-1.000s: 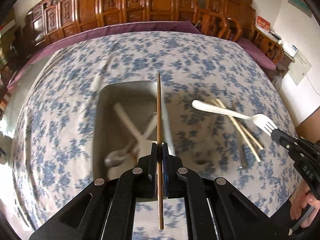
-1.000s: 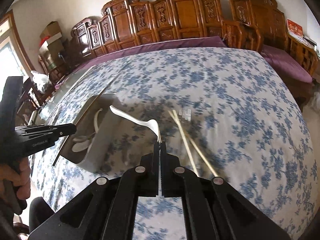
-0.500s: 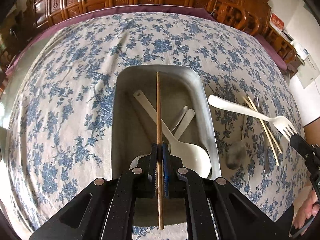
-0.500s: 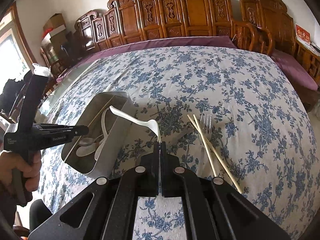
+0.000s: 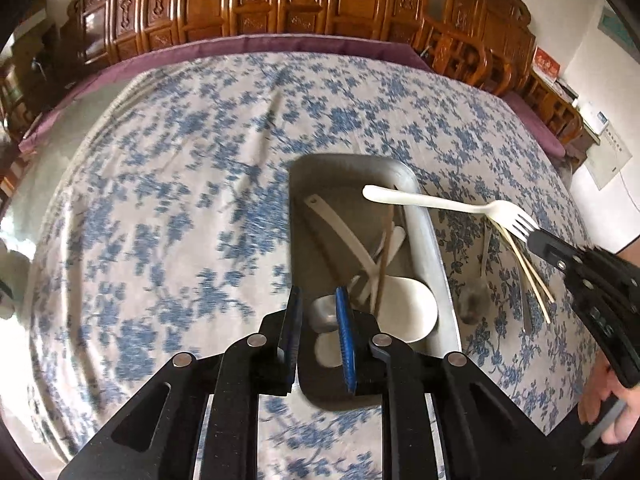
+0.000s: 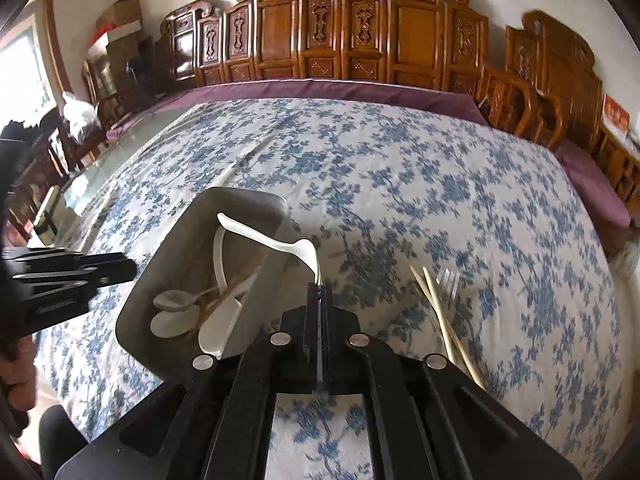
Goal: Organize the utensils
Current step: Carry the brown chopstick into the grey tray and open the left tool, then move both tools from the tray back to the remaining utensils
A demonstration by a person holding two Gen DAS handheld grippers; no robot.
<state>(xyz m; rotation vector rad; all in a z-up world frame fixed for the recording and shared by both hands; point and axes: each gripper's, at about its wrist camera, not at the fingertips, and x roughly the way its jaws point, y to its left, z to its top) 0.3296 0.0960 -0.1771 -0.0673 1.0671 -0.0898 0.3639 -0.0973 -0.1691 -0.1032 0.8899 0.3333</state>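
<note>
A metal tray (image 5: 424, 216) (image 6: 176, 236) sits on the flowered tablecloth and holds white spoons, a metal spoon and a brown chopstick (image 5: 385, 256). My left gripper (image 5: 318, 300) is open and empty over the tray's near end. My right gripper (image 6: 319, 285) is shut on a white plastic fork (image 6: 276, 240) (image 5: 448, 202) by its tines, and the handle reaches out above the tray. Two pale chopsticks (image 6: 442, 316) (image 5: 524, 264) and a metal fork (image 6: 448, 278) lie on the cloth right of the tray.
A metal spoon (image 5: 474, 300) lies on the cloth beside the tray's right wall. Carved wooden chairs (image 6: 320, 40) line the table's far edge. A purple undercloth (image 6: 340, 88) shows along the far rim.
My left gripper has opened and let go of the brown chopstick, which now lies in the tray. My right gripper has carried the white fork leftwards over the tray.
</note>
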